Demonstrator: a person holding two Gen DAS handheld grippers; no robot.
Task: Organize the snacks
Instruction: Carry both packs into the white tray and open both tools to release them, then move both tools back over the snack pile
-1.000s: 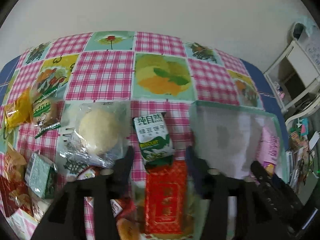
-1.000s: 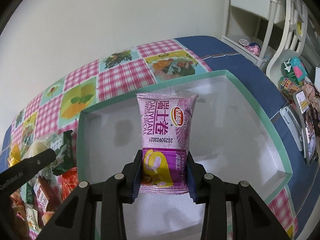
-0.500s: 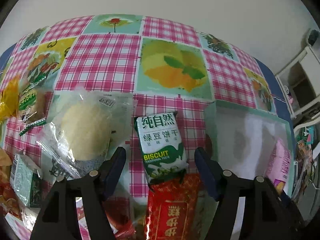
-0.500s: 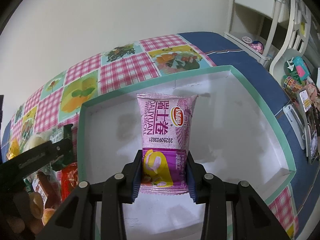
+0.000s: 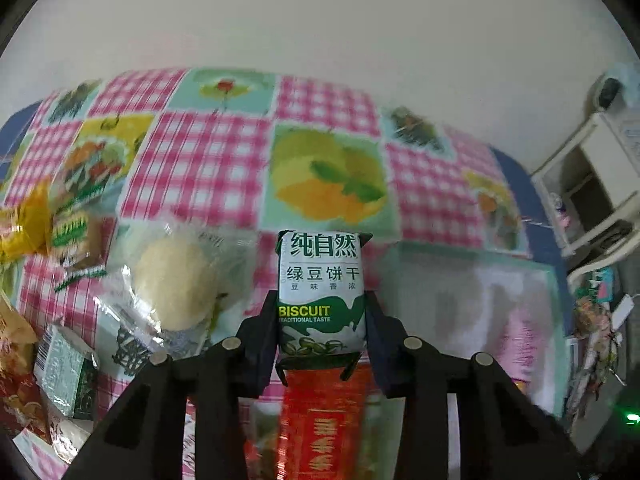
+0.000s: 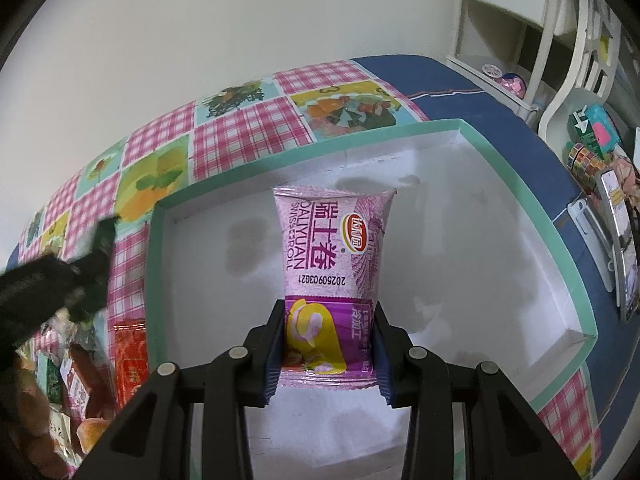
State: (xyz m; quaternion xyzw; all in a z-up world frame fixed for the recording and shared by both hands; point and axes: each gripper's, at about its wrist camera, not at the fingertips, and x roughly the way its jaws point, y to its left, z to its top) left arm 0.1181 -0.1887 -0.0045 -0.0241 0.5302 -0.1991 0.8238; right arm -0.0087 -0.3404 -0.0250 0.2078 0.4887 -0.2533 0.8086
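Observation:
My left gripper is shut on a green-and-white biscuit packet and holds it upright above the checked tablecloth, over a red packet. My right gripper is shut on a purple Swiss roll packet and holds it over the inside of a white box with a teal rim. The same box shows blurred at the right of the left wrist view. The left gripper's dark body shows blurred at the left of the right wrist view.
Loose snacks lie left of the box: a round bun in clear wrap, a yellow packet, a green-white carton, a red packet. A white shelf and clutter stand at the right, off the table.
My left gripper has closed on the biscuit packet and lifted it off the table. My right gripper still holds the purple packet over the box, nearly still.

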